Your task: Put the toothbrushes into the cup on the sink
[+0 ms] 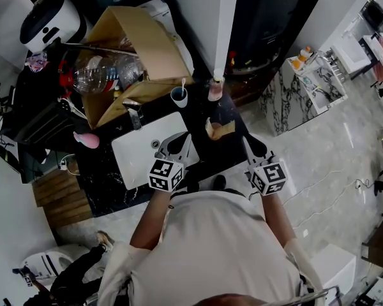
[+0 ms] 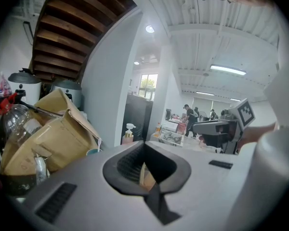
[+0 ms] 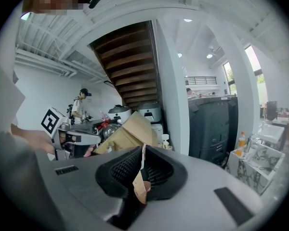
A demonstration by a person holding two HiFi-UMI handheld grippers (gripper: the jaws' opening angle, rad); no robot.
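Left gripper [image 1: 178, 141] and right gripper [image 1: 250, 147] hovered shut and empty over the sink [image 1: 137, 155]. One toothbrush [image 1: 183, 84] apparently stood in the cup [image 1: 179, 97] behind it. The next move likely called for finding any remaining brush.

Open cardboard box [image 1: 140, 43] beside a clear plastic bottle [image 1: 102, 75] — white rice cooker [image 1: 51, 19] at the far corner

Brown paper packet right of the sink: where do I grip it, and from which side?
Pinch the brown paper packet by its upper edge, probably from the near right, where the right gripper points at it. It stands up off the counter; the pink bottle sits behind.
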